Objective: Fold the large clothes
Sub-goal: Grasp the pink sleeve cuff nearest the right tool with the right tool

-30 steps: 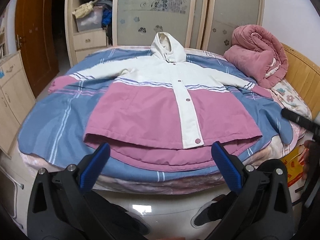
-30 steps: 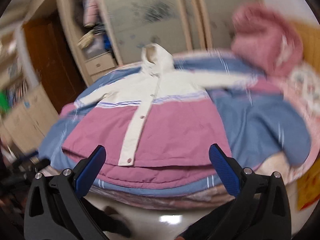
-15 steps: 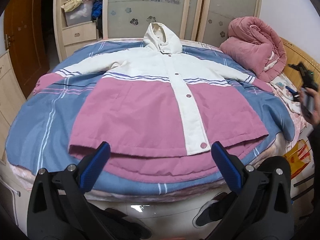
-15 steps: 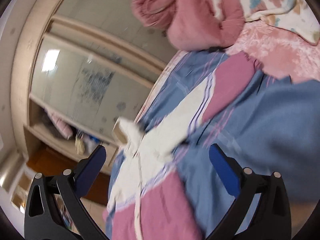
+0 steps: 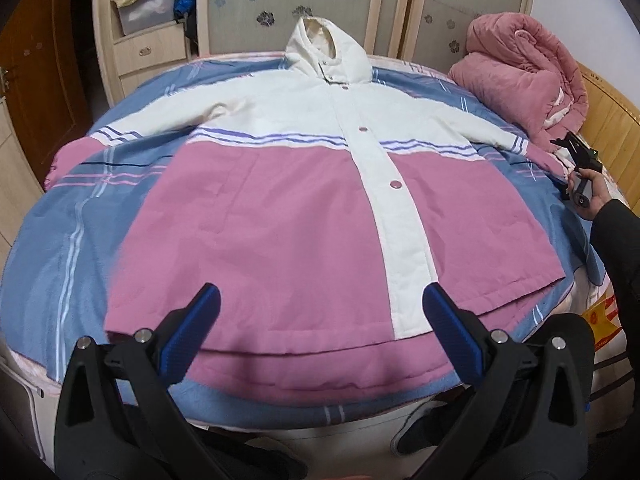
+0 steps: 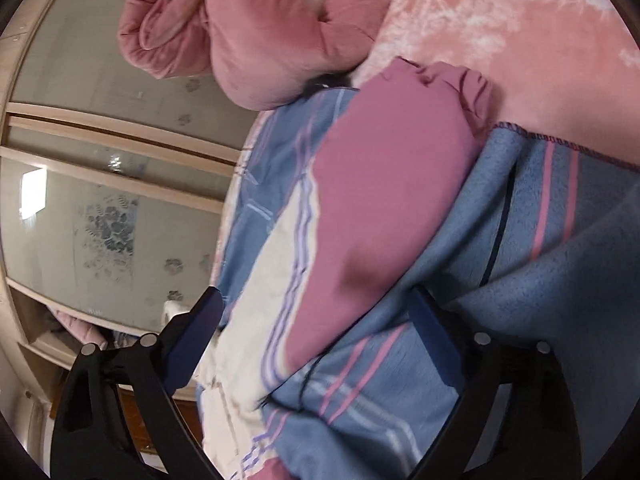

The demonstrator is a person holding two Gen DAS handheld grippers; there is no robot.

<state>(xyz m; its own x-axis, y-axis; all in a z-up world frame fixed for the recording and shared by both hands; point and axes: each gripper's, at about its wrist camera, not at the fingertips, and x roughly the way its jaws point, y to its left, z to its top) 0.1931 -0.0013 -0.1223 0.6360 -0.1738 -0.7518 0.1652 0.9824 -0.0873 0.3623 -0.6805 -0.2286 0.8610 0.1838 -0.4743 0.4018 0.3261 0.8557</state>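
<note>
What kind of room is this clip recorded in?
Most likely a home bedroom: a bed under a blue striped blanket, a wardrobe with patterned sliding doors behind it, and a bundled pink quilt by the headboard.

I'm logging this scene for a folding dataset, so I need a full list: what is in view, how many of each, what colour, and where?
hooded coat: one, white above and pink below, spread flat and buttoned on the bed, sleeves out to both sides
blanket: one, blue with pink and white stripes, under the coat
quilt: one, pink, bundled at the bed's far right corner
bed sheet: one, pink patterned, beyond the blanket's edge
wardrobe: one, pale wood with frosted flower panels, behind the bed; its open shelf holds piled clothes
wooden door: one, brown, far left
left gripper: black with blue pads, open, above the coat's hem
right gripper: same colours, open and just been closing a little, the coat's right sleeve between its fingers
hand: one, holding the right gripper
</note>
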